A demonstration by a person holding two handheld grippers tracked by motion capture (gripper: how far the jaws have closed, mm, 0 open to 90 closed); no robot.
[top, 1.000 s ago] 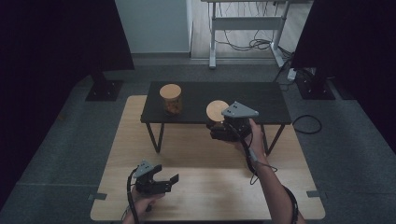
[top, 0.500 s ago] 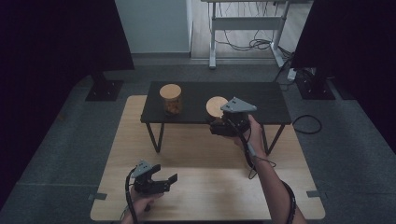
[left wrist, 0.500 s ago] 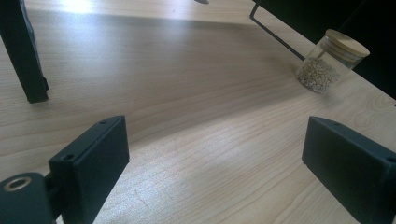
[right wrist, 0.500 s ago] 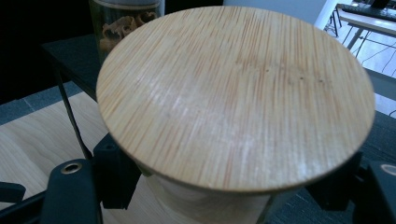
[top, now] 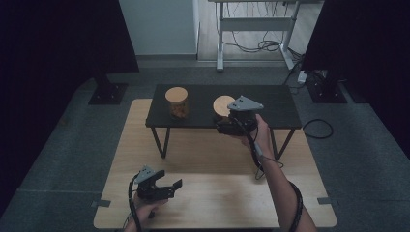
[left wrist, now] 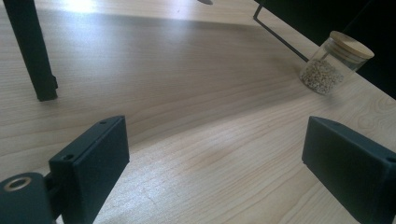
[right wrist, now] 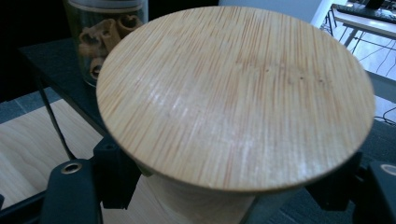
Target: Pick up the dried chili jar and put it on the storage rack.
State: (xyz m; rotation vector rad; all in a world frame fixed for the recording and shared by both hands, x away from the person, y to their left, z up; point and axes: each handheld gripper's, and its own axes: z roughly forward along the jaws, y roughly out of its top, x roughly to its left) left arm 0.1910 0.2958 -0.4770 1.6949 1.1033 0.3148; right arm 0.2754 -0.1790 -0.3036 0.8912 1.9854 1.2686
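Note:
A glass jar with a round bamboo lid (right wrist: 233, 93) sits between the jaws of my right gripper (right wrist: 224, 186), which is shut on the jar's body just under the lid. In the high view the right gripper (top: 233, 123) holds this jar (top: 223, 104) at the front edge of the small black table (top: 275, 104). A second jar (top: 176, 101) with brown pieces inside (right wrist: 105, 28) stands on the black table to the left. My left gripper (top: 167, 187) hovers low over the wooden table (top: 217, 154) with its jaws wide apart (left wrist: 215, 158) and nothing between them.
In the left gripper view, a small lidded jar of pale grains (left wrist: 334, 63) stands on the wooden surface ahead to the right. A black table leg (left wrist: 35, 51) stands at the far left. Dark stands and cables ring the floor around the wooden table.
My right gripper has shifted the held jar slightly farther toward the black table's top. The left gripper has stayed where it was.

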